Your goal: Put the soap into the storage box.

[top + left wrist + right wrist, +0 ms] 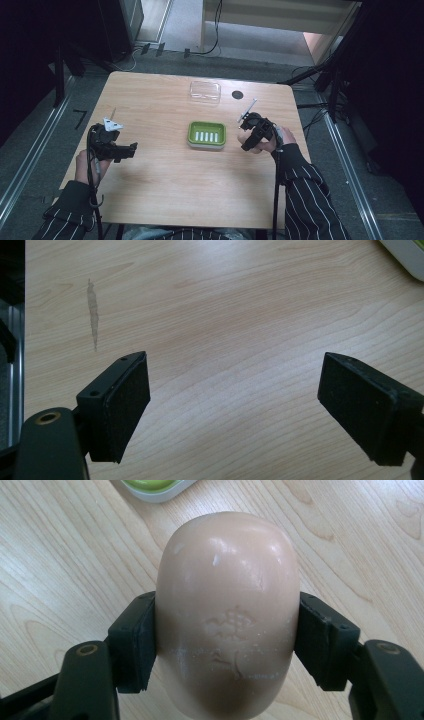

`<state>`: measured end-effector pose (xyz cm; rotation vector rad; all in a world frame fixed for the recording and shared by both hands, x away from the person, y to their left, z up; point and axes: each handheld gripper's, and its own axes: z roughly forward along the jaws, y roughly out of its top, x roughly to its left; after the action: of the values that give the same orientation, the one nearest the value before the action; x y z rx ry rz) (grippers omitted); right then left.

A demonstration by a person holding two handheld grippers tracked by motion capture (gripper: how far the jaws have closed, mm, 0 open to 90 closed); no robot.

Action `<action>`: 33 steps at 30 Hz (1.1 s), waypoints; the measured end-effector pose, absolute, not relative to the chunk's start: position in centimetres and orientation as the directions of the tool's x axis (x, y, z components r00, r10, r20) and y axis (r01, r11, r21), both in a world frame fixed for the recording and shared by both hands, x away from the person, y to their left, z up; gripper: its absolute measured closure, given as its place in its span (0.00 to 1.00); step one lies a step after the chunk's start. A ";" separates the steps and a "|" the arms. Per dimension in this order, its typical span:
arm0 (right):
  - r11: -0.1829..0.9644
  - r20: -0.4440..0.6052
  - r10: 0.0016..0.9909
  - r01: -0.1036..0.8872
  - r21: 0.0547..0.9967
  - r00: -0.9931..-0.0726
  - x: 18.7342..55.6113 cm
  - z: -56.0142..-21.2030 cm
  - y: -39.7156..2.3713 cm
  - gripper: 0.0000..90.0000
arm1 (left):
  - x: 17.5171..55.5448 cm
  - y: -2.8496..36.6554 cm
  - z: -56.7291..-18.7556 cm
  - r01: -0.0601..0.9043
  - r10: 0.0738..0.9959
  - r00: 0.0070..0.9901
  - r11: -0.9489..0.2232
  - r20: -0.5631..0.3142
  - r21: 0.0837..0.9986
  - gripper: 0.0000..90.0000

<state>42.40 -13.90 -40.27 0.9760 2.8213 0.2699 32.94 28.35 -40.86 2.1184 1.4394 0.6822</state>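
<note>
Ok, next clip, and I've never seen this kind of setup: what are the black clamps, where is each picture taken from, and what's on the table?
A person holds a hand-operated gripper in each hand. One picture looks down from above; the other two come from cameras riding on each gripper. The left gripper is open over bare wood, its fingers apart. The right gripper is shut on a beige bar of soap. On the wooden table sit a green soap dish, a clear plastic lid and a small dark disc.
</note>
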 end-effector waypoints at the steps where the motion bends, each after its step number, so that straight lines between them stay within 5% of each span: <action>1: 0.774 -0.078 0.621 0.595 0.217 -0.780 42.4 -40.3 -13.9 0.37 | 32.9 28.3 -40.9 0.695 0.938 0.320 -0.327 0.131 0.640 0.16; 33: 0.806 -0.095 0.575 0.542 0.238 -0.813 44.0 -39.6 -12.0 0.37 | 33.0 28.4 -40.9 0.697 0.937 0.322 -0.329 0.132 0.637 0.16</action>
<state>43.96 -12.05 -39.58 0.8815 2.8293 0.3003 32.98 28.36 -40.91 2.1234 1.4391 0.6802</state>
